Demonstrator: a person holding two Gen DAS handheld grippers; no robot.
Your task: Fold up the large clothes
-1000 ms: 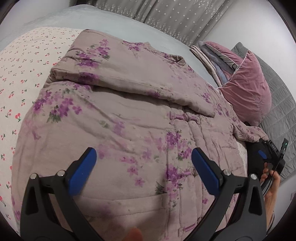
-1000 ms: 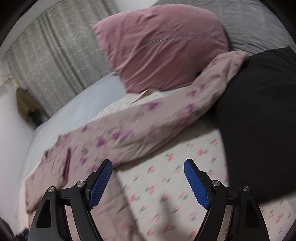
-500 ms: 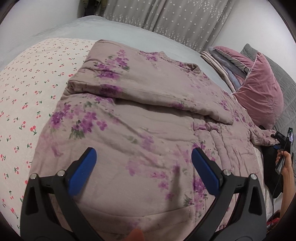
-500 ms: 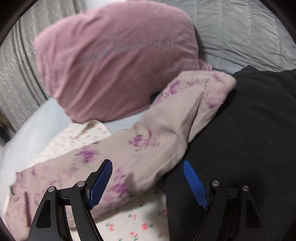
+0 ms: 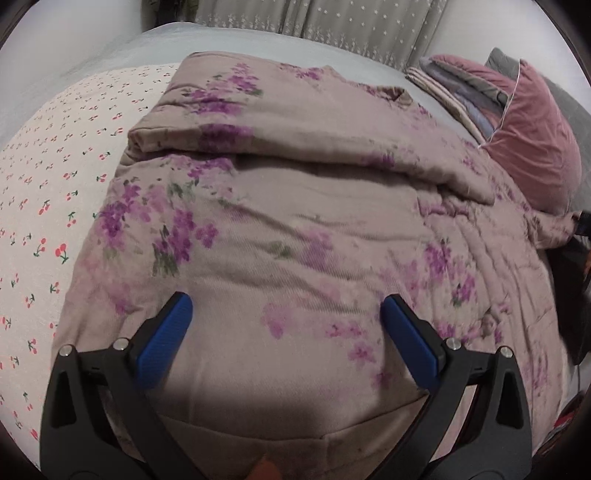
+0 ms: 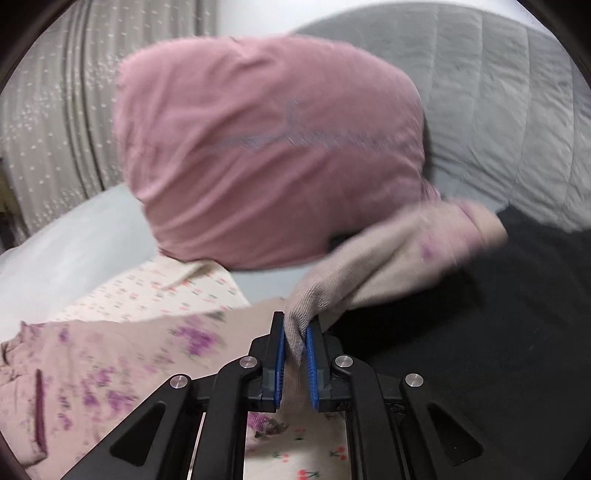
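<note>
A padded mauve jacket (image 5: 295, 206) with purple flowers lies spread on the bed, one sleeve (image 5: 280, 133) folded across its chest. My left gripper (image 5: 286, 314) hovers just above the jacket's lower front, its blue pads wide open with nothing between them. In the right wrist view my right gripper (image 6: 295, 338) is shut on the jacket's other sleeve (image 6: 391, 258), the fabric pinched between the pads; the cuff (image 6: 476, 225) trails out over a black cloth (image 6: 480, 314). The rest of the jacket (image 6: 110, 362) lies at lower left, blurred.
A pink velvet pillow (image 6: 273, 147) stands right behind the held sleeve, also at the right in the left wrist view, pillow (image 5: 532, 147). A grey quilted headboard (image 6: 509, 110) is behind it. Cherry-print sheet (image 5: 55, 192) covers the bed's left side. Curtains (image 5: 332, 22) hang at the back.
My right gripper moved toward the sleeve's end and closed on it, lifting the fabric. My left gripper sank closer to the jacket, still open.
</note>
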